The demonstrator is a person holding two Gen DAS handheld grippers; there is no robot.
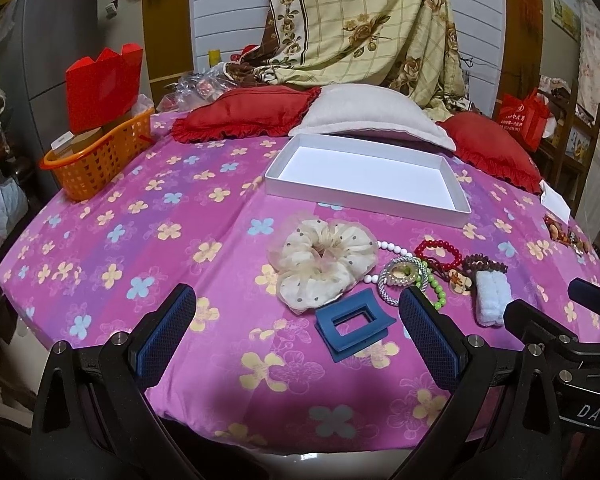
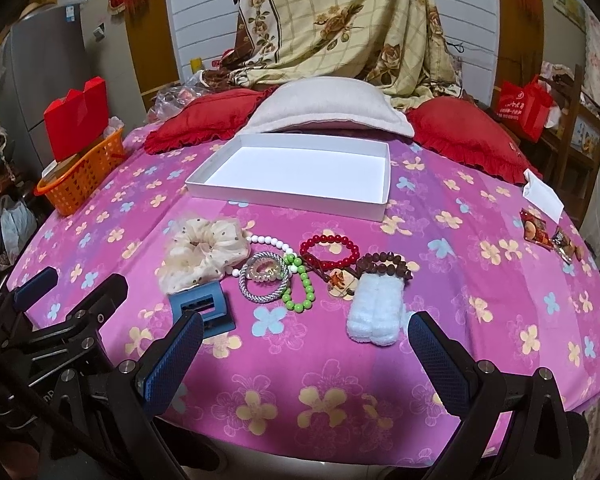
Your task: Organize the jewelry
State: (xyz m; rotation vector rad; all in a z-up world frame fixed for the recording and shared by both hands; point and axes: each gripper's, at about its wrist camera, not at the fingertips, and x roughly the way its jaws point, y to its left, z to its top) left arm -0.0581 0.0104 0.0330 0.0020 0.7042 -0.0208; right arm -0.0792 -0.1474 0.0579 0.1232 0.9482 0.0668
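Beside beaded bracelets lies a frilly scrunchie.

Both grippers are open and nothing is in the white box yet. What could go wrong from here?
The bracelets overlap: the green bead bracelet lies against the silver bangle and the white bead strand, so lifting one may drag its neighbours. The blue hair claw lies flat on soft bedding, so the left gripper could pinch the sheet.

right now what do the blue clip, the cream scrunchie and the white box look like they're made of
Blue clip: likely matte plastic, rigid moulded frame, no shine.
Cream scrunchie: sheer gauzy fabric with dark dots, ruffled folds.
White box: probably smooth cardboard, thin straight walls, empty.
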